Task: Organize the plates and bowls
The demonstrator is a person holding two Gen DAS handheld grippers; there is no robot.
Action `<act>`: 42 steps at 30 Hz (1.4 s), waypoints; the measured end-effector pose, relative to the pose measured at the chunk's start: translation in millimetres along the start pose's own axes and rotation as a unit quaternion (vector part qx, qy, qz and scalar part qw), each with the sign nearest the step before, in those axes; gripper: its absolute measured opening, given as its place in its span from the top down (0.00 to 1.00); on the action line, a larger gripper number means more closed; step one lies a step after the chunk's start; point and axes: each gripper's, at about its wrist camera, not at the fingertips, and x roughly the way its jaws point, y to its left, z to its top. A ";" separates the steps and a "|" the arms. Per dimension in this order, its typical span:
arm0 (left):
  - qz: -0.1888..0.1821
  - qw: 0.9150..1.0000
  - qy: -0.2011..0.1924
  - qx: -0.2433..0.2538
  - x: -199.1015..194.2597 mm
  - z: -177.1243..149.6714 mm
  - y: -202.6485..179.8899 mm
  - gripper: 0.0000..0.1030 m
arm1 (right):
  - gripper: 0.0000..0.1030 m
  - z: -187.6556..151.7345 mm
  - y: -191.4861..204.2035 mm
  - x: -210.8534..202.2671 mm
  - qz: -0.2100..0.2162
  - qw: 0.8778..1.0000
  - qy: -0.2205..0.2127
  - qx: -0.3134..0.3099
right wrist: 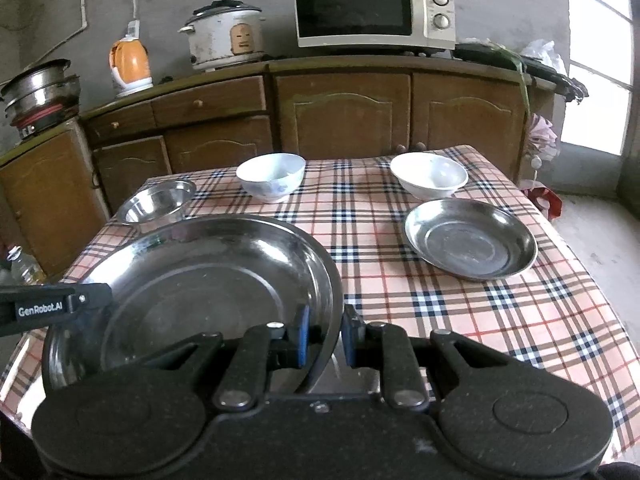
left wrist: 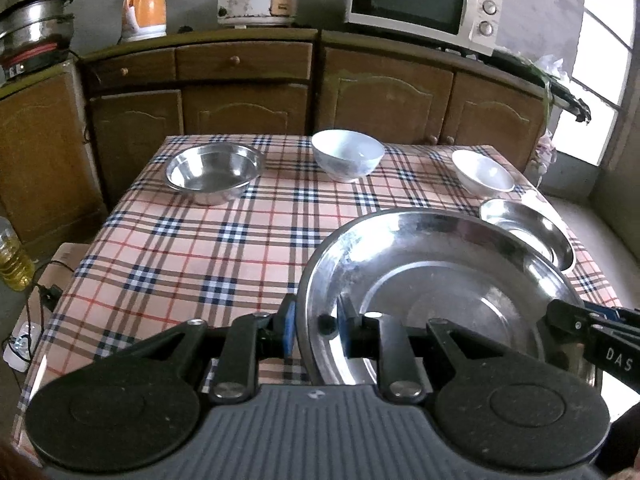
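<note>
The large round stainless-steel plate (left wrist: 436,292), smooth and mirror-bright with a raised rim, is held over the near part of the checked tablecloth (left wrist: 208,248), its rim pinched on one side by the left gripper (left wrist: 314,330) and on the opposite side by the right gripper (right wrist: 324,332), each through blue pads. The gripper bodies read "DAS" and "GenRobot.AI". Beyond lie a smaller shallow steel dish (right wrist: 470,238), a deep steel bowl (left wrist: 214,172) and two glossy white ceramic bowls (left wrist: 347,154) (left wrist: 484,171).
</note>
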 end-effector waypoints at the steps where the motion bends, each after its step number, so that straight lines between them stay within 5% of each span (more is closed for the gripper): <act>1: -0.001 1.000 0.001 0.001 0.3 -0.3 -1.0 0.79 | 0.78 -0.7 -1.2 -0.2 -0.001 1.000 0.000 0.001; 42: -0.003 0.999 0.030 0.019 22.1 -9.5 -14.7 0.79 | 0.78 -11.8 -18.1 18.4 -0.013 0.999 0.022 0.026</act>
